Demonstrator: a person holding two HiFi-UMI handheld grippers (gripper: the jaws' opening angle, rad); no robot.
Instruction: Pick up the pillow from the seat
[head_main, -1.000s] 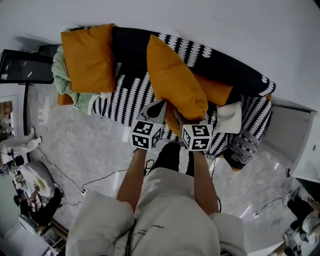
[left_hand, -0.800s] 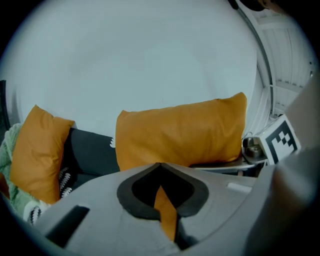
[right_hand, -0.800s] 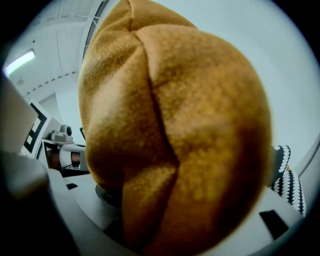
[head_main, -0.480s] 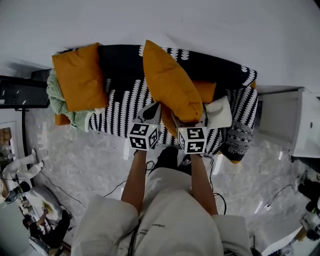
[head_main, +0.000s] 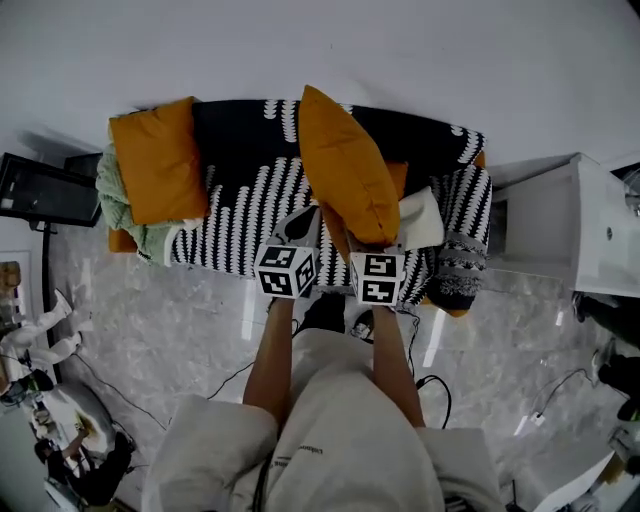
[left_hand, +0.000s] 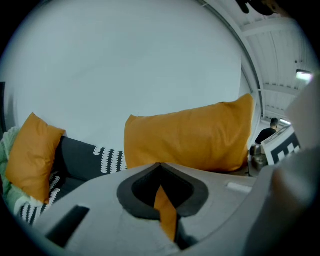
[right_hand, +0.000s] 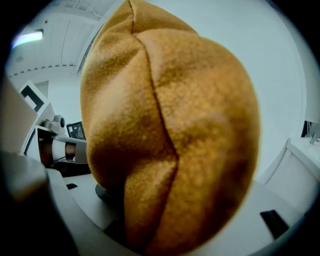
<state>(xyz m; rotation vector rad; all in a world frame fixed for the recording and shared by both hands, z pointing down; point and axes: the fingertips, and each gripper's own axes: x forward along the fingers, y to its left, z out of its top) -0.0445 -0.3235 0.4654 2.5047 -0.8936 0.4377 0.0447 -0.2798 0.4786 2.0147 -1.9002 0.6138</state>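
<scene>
pinching a thin fold of the orange pillow (head_main: 345, 165), the left gripper (head_main: 308, 220) stays off nothing else, clenched at its 7 o'clock corner; the pillow stands on end over the striped sofa (head_main: 235, 190); at 5 o'clock the right gripper (head_main: 352, 246) grasps its bulging edge

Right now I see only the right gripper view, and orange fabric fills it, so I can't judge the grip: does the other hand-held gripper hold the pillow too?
Observer: Yes. The left hand-held gripper pinches a strip of the pillow at its near end.
Operator: Is it off the seat?
Observer: It looks raised: the left gripper view shows it against the white wall, beside the sofa back.
Operator: Anything else orange there?
Observer: A second orange pillow lies at the sofa's left end.
</scene>
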